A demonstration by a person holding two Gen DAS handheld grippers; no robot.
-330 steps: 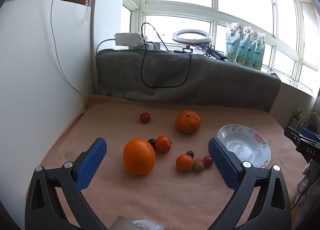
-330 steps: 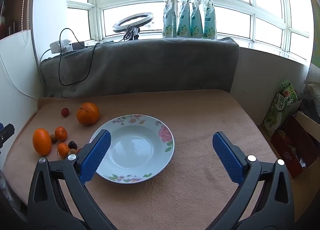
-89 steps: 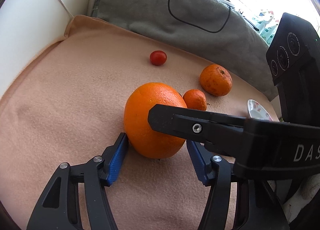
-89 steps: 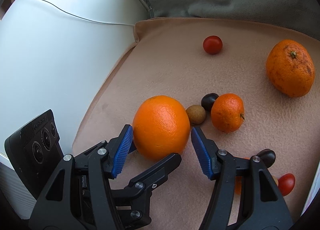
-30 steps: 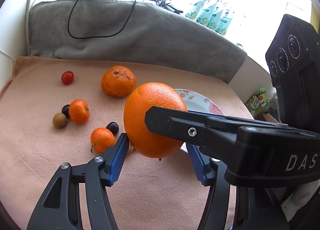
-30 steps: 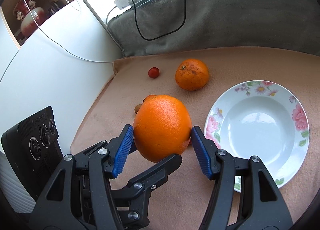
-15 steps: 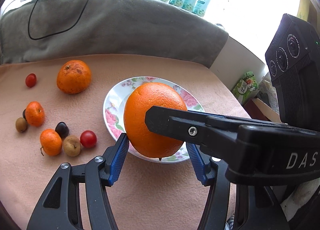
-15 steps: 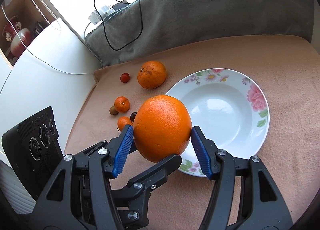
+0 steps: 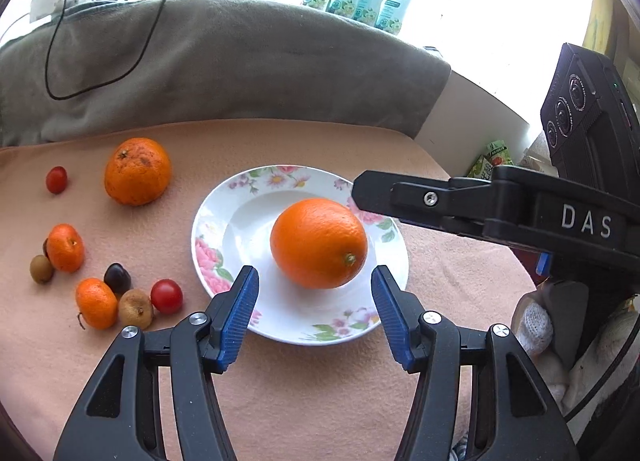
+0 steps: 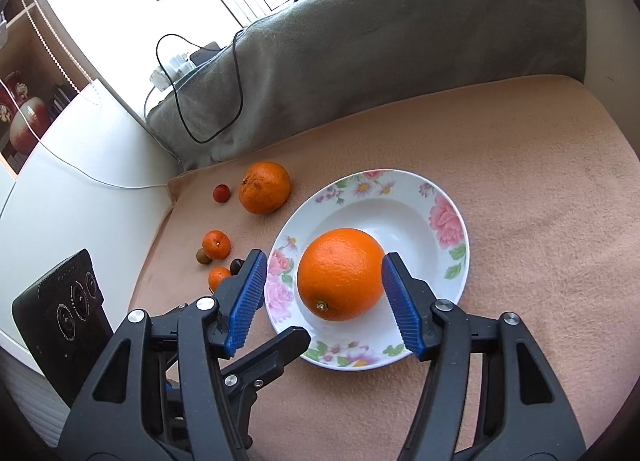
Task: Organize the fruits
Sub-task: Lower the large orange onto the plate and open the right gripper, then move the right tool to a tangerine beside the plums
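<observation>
Fruits lie in two groups on the peach-coloured cloth (image 9: 320, 401): one large orange (image 9: 319, 243) sits in the well of the floral plate (image 9: 224, 229), and the others stay on the cloth to the plate's left. Those are a big mandarin (image 9: 137, 171), a cherry tomato (image 9: 56, 179) beside it, and nearer the camera a cluster of two small tangerines (image 9: 66, 247), two brownish fruits (image 9: 135, 308), a dark fruit (image 9: 117, 277) and a second red tomato (image 9: 166, 295). The left gripper (image 9: 315, 311) has its blue pads parted, short of the orange and not touching it. The right gripper (image 10: 323, 297) straddles the same orange with its jaws apart; a gap shows at its left pad, while the right pad looks very close to the peel, and contact there cannot be told for certain. A grey blanket (image 9: 240, 73) with a black cable (image 9: 52, 73) on it lies behind.
</observation>
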